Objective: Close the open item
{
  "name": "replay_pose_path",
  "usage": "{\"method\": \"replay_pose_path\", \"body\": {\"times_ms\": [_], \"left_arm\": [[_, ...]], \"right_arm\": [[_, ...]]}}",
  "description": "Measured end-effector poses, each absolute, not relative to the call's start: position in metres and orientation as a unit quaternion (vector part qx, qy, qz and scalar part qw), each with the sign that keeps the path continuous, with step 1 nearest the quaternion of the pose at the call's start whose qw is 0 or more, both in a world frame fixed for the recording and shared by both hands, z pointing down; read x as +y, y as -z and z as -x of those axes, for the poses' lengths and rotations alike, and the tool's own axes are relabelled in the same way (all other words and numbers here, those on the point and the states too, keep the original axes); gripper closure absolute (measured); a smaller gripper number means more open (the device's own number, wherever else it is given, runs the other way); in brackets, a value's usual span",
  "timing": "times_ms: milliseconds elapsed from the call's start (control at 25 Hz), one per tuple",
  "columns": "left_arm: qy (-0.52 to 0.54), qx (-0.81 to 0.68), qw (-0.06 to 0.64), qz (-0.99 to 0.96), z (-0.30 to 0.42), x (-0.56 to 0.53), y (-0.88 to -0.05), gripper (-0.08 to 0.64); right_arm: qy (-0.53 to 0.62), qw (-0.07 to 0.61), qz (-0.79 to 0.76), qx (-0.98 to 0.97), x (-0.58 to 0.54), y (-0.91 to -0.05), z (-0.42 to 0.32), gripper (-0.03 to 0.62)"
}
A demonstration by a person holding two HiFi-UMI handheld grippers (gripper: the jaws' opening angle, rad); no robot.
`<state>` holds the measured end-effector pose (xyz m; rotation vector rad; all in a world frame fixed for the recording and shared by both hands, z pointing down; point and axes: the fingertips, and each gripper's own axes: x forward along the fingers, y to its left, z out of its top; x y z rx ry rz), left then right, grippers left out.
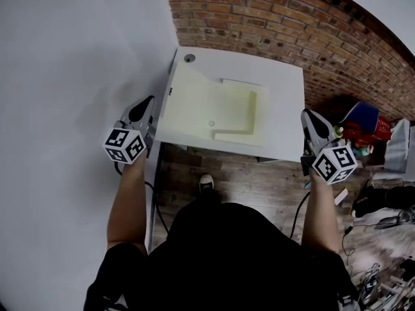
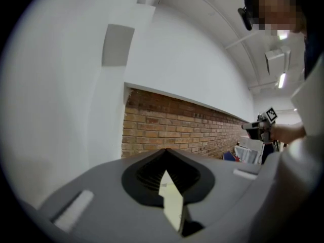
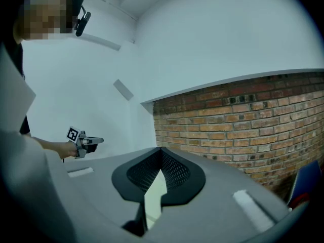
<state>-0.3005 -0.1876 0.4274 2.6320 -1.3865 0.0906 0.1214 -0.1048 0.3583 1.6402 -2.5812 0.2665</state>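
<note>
Awaiting closure: open item, one white unit with cream panel

Item. The open item is taken to be the white unit (image 1: 285,96), standing against the brick wall (image 1: 292,24) at the far side of the scene, directly ahead of the person. A cream panel (image 1: 194,109) with a stepped recess lies across its left and middle part. In the head view it appears raised or drawn out toward the near side, but how it hinges or slides cannot be told.

Left gripper (image 1: 144,103). Held just beside the panel's left edge, near the white wall (image 1: 78,57), not touching it. Its own view shows the jaw tips pressed together to a point (image 2: 165,158) with nothing pinched — only a pale sliver shows in the slot below the tips.

Right gripper (image 1: 310,118). Held just off the unit's right edge, apart from it, above the wooden floor (image 1: 253,180). Its tongs are likewise pressed together at the tip (image 3: 161,156) and carry nothing.

Surroundings. A shoe (image 1: 206,183) on the floor at the unit's near edge; red and blue clutter (image 1: 363,125) to the right, well apart from the work.

Progress. Judged as not begun: neither gripper is in contact and the panel is not yet shut. All of the task is left — approach, contact with the panel, and the closing push.
</note>
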Motion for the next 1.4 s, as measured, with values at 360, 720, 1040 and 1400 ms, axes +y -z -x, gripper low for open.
{"method": "replay_pose_path", "body": {"times_ms": [360, 720, 1040, 1400], "left_arm": [[-0.035, -0.446, 0.097, -0.889, 0.318, -0.214, -0.439, 0.557], [-0.037, -0.415, 0.119, -0.901, 0.326, -0.228, -0.447, 0.555], [-0.044, -0.399, 0.132, -0.906, 0.335, -0.236, -0.454, 0.554], [-0.064, -0.398, 0.145, -0.904, 0.332, -0.242, -0.467, 0.554]], "right_arm": [[-0.091, 0.046, -0.541, -0.835, -0.123, -0.358, -0.098, 0.589], [-0.087, 0.05, -0.545, -0.832, -0.135, -0.348, -0.079, 0.589], [-0.082, 0.043, -0.542, -0.835, -0.143, -0.344, -0.06, 0.589], [-0.089, 0.03, -0.54, -0.836, -0.145, -0.352, -0.062, 0.589]]}}
